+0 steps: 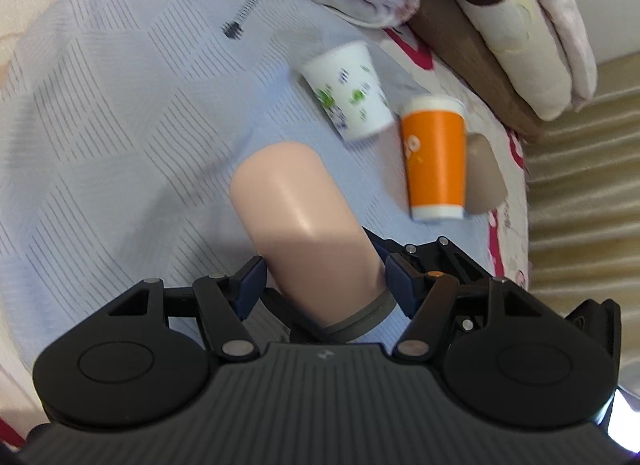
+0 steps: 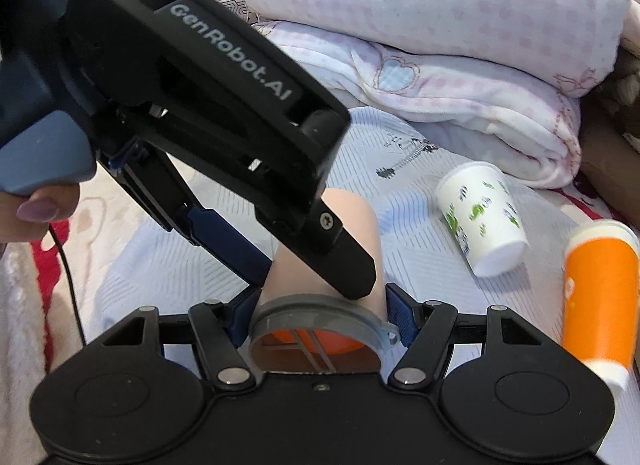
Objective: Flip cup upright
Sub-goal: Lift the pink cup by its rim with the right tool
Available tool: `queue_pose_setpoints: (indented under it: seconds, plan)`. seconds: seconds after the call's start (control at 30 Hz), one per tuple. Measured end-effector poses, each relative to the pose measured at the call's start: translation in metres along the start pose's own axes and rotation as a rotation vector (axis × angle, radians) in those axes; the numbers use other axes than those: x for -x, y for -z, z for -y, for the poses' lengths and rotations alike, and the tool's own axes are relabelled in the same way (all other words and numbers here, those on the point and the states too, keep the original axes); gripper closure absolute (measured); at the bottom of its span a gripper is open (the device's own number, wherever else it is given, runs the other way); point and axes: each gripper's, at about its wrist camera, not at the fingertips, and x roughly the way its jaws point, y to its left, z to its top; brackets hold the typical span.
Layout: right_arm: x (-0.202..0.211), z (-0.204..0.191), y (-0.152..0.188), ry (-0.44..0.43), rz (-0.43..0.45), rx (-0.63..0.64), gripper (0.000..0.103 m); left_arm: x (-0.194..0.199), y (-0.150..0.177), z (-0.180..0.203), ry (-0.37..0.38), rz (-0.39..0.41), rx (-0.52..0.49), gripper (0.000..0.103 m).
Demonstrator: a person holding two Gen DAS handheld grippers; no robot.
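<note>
Gripping the peach tumbler (image 1: 298,221) from two sides at once: in the left wrist view the left gripper (image 1: 324,285) has its blue pads pressed against the body near the grey rim band; in the right wrist view the right gripper (image 2: 320,315) is clamped at the rim end, mouth facing the camera, an orange insert visible inside. The left gripper (image 2: 312,265) crosses in from the upper left there, one finger lying across the tumbler (image 2: 356,225) wall. Tumbler appears tilted, base pointing away over the pale blue blanket (image 1: 120,125); whether it touches the blanket, cannot tell. Judged step: mid-flip, handover or joint hold. Next move likely calls for one gripper to let go so the other can rotate the mouth upward and set the base down on a flat patch. Near the blanket's right edge: white printed paper cup (image 1: 348,91) on its side, orange paper cup (image 1: 434,161) just beside it. Folded quilts (image 2: 440,65) behind.
</note>
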Motion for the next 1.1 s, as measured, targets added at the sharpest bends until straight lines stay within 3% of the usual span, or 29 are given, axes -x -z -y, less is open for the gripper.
queue_pose_setpoints:
  seconds: [0.6,0.77,1.1]
  plan:
    - [0.085,-0.009,0.07,0.097,-0.093,-0.044,0.032,-0.022,0.084,0.047,0.111,-0.065,-0.023,0.039]
    - [0.082,0.001,0.079,0.099,-0.125,-0.091,0.032,-0.035,0.088,0.049,0.101,-0.086,-0.02,0.039]
    - [0.073,0.026,0.088,0.031,-0.145,-0.335,0.032,-0.042,0.083,0.044,0.112,-0.085,0.018,0.039]
